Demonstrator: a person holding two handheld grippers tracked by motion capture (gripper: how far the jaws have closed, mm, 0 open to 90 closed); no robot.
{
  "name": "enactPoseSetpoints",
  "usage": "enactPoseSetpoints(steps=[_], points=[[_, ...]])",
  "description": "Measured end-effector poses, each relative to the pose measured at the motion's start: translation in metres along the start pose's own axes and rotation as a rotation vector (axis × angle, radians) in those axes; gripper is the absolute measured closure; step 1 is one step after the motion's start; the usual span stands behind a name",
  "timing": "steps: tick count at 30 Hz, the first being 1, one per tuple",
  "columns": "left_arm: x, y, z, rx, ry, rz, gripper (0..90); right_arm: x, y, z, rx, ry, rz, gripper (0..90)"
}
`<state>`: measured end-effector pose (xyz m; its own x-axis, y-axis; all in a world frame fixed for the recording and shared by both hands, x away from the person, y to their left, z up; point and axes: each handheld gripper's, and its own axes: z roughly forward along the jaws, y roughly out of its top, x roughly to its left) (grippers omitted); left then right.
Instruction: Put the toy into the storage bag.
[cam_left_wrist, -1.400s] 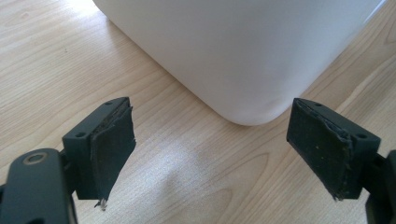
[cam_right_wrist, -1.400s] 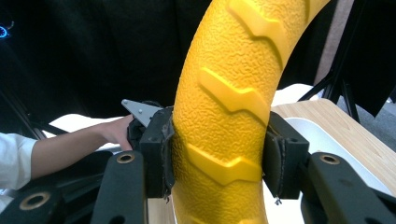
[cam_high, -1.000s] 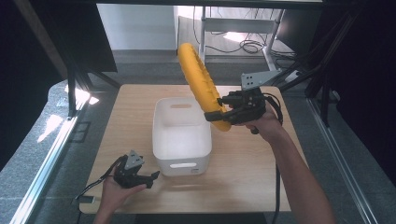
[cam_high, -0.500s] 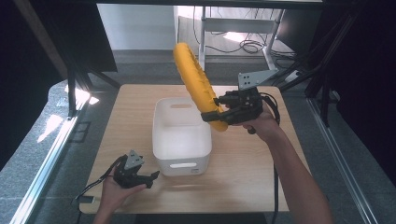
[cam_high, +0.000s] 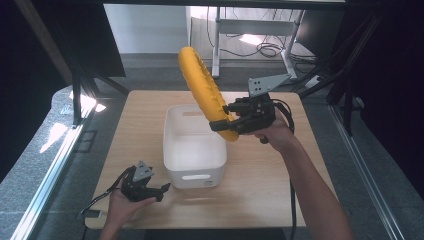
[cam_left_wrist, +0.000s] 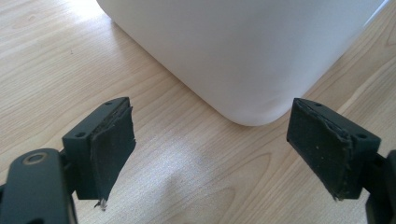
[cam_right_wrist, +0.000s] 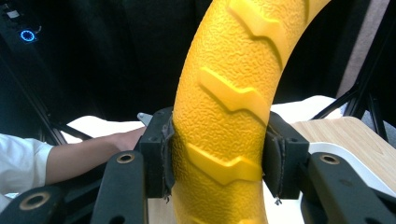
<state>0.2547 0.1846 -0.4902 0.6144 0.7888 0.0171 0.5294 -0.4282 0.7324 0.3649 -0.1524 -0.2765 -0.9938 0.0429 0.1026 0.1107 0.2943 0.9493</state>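
The yellow ring (cam_high: 202, 90), a textured rubbery hoop with raised chevron ridges, is standing tilted in the air over the right rim of the white bin (cam_high: 192, 150), and the right gripper (cam_high: 227, 117) is clamping its lower arc between both pads. To do this well, the hand should be lowering it slowly, centred over the opening, releasing only once it rests inside. The left gripper (cam_high: 162, 190) is waiting wide-jawed beside the bin's near corner on the wooden table (cam_high: 270, 185).

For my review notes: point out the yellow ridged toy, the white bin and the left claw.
yellow ridged toy (cam_high: 200, 85), high view, middle of its curved body
white bin (cam_high: 193, 177), high view, near wall
left claw (cam_high: 162, 192), high view, between its open fingertips
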Motion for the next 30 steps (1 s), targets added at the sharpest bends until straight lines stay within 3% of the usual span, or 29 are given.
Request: enactPoseSetpoints(steps=[30], points=[[0.000, -0.001, 0.000, -0.007, 0.002, -0.006, 15.2, 0.003, 0.001, 0.027, 0.007, 0.067, 0.004, 51.3]])
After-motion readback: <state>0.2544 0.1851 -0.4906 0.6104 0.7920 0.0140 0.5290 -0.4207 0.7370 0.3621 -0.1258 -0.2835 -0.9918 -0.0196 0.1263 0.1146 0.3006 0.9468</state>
